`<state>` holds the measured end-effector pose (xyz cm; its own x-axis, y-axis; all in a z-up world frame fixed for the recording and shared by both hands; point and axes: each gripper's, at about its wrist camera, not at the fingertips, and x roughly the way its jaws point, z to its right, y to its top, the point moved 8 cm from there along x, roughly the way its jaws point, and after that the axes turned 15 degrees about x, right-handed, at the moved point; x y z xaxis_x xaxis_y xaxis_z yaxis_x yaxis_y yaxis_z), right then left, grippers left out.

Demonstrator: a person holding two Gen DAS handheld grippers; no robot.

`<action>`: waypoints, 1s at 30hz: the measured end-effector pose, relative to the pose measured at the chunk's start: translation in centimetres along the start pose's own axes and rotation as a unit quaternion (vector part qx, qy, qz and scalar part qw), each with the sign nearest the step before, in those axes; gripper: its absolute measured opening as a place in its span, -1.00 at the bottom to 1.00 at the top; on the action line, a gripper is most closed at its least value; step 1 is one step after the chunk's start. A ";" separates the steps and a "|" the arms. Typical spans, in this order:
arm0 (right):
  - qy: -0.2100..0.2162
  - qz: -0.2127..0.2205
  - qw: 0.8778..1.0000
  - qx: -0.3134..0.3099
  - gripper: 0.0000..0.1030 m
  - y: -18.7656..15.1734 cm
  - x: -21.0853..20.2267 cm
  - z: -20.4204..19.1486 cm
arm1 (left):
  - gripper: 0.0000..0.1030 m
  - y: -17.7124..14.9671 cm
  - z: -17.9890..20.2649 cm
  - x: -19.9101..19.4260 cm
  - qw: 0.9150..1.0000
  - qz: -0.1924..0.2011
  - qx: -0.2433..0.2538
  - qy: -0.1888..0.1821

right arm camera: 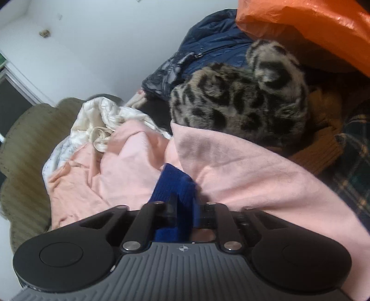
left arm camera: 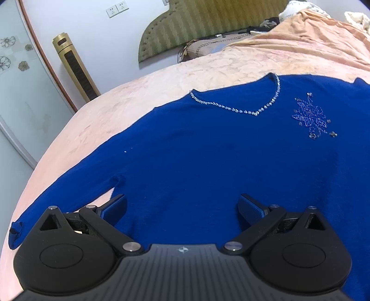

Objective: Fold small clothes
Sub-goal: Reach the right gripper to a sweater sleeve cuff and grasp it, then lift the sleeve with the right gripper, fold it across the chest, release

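Observation:
A royal blue sweater with a beaded V-neck and a sparkly chest motif lies flat, face up, on a pink bedspread. Its left sleeve stretches out to the lower left. My left gripper is open and empty, hovering over the sweater's lower body. In the right wrist view my right gripper is shut on a piece of the blue sweater, likely a sleeve end, held over a pink sheet.
A leopard-print fleece, a navy puffer jacket, an orange bag and cream bedding are piled beyond the right gripper. A padded headboard and gold tower fan stand by the wall.

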<state>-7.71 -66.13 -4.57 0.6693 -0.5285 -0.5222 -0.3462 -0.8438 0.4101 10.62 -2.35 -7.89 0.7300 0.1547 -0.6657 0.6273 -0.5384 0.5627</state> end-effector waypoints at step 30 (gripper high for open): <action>0.255 -0.215 0.838 -0.433 -0.79 -54.2 -15.0 -26.4 | 1.00 -8.3 -11.4 1.3 0.993 -0.022 -0.113 0.009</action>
<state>18.35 -9.99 0.80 0.8799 0.1023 -0.4641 0.4577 -0.4454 0.7695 9.44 11.74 -7.82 0.7042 0.1897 -0.6842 0.7019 -0.3306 0.6308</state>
